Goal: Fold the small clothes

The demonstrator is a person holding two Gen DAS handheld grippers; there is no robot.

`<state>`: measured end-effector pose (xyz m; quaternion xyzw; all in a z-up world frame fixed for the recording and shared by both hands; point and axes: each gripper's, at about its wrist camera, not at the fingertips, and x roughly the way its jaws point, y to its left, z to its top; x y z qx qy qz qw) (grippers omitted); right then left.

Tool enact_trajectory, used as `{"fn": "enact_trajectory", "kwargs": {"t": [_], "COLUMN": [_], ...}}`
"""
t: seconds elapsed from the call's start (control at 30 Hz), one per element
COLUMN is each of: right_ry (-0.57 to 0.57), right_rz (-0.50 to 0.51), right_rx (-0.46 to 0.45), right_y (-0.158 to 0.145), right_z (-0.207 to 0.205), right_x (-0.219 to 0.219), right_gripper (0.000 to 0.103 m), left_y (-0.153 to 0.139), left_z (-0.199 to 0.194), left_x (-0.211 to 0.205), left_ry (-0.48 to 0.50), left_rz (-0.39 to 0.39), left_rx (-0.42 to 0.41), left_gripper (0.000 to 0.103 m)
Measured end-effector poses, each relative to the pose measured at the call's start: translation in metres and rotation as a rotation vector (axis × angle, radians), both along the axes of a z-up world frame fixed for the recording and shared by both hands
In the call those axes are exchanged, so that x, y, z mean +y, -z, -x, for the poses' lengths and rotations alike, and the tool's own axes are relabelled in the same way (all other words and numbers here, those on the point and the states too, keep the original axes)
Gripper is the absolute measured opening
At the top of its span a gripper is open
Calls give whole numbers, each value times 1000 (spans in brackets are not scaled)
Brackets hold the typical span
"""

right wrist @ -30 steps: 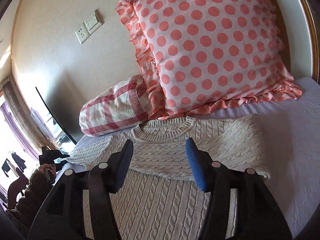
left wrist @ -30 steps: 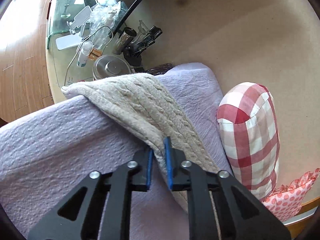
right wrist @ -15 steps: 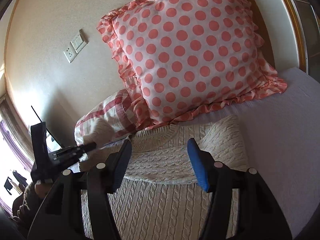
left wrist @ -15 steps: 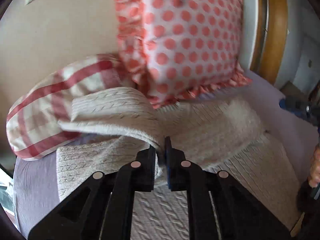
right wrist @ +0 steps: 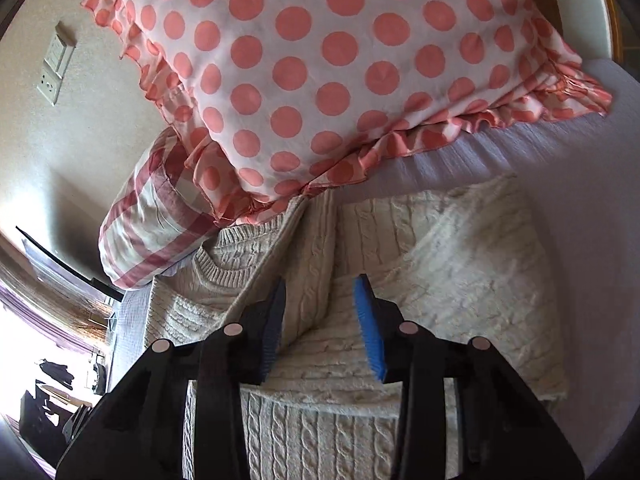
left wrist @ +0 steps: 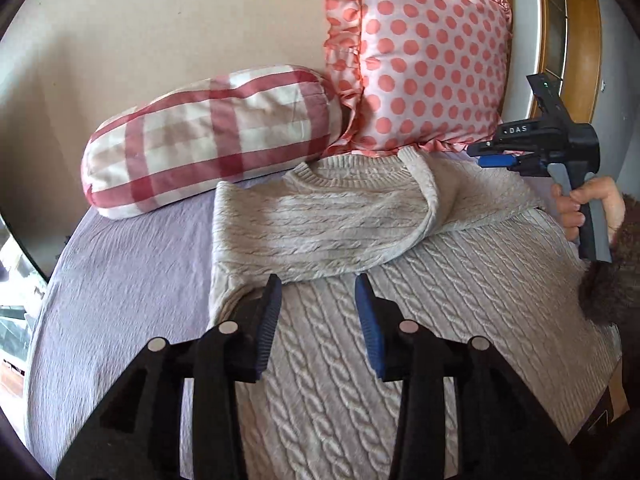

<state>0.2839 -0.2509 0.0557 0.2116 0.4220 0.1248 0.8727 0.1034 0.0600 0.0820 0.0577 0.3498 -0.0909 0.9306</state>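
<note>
Sweater [left wrist: 360, 320] lies on lavender bedspread [left wrist: 132, 280] below polka-dot pillow [left wrist: 420, 56].

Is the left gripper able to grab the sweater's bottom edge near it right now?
Probably not yet. The left gripper is open over the sweater, but the bottom hem lies out of view behind its fingers. Nothing blocks it; it would need to pull back first.
</note>
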Motion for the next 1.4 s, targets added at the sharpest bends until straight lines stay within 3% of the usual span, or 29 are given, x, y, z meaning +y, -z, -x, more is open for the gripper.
{"fn": "enact_trajectory", "kwargs": {"t": [0.1, 0.2, 0.27, 0.3, 0.33, 0.47, 0.53, 0.6, 0.67, 0.7, 0.8, 0.97, 1.0, 1.03, 1.23, 1.33, 1.4], "right_ry": [-36, 29, 21, 12, 35, 176, 253, 305, 316, 324, 303, 245, 232, 223, 107, 32, 10], "right_rz": [143, 195, 166, 158, 158, 37, -1, 22, 31, 20, -23, -24, -31, -38, -110, -144, -149], "right_rx": [-19, 87, 132, 126, 91, -83, -103, -59, 18, 43, 8, 69, 90, 84, 53, 45, 12], "right_y": [-4, 16, 34, 37, 35, -1, -8, 2, 15, 18, 14, 34, 41, 43, 47, 51, 51], "right_z": [-23, -49, -59, -59, -53, 2, 34, 58, 80, 94, 149, 231, 244, 257, 309, 322, 331], "right_x": [49, 66, 69, 69, 64, 9, -23, -46, -64, -73, -94, -113, -112, -112, -94, -82, -79], "right_gripper": [38, 38, 24, 7, 7, 7, 7, 8, 16, 27, 53, 54, 51, 41, 26, 10, 9], "left_y": [0, 1, 2, 3, 3, 9, 14, 20, 27, 29, 36, 51, 53, 55, 61, 62, 64], "left_z": [19, 27, 28, 27, 27, 29, 32, 35, 40, 45, 65, 96, 102, 107, 136, 151, 157], "left_x": [13, 18, 20, 21, 22, 30, 37, 45, 51, 54, 63, 76, 78, 78, 72, 73, 76], "left_ry": [-35, -45, -47, -43, -45, -39, -43, -40, -41, -40, -13, -1, 1, 0, 21, 0, -34], "left_rz": [24, 41, 61, 71, 75, 99, 125, 167, 196, 211, 257, 327, 341, 350, 386, 417, 418], "left_rx": [-2, -1, 3, 7, 10, 22, 35, 60, 90, 106, 145, 211, 216, 219, 232, 230, 230], "left_gripper": [48, 52, 55, 56, 56, 60, 61, 61, 61, 61, 69, 70, 70, 70, 64, 49, 26]}}
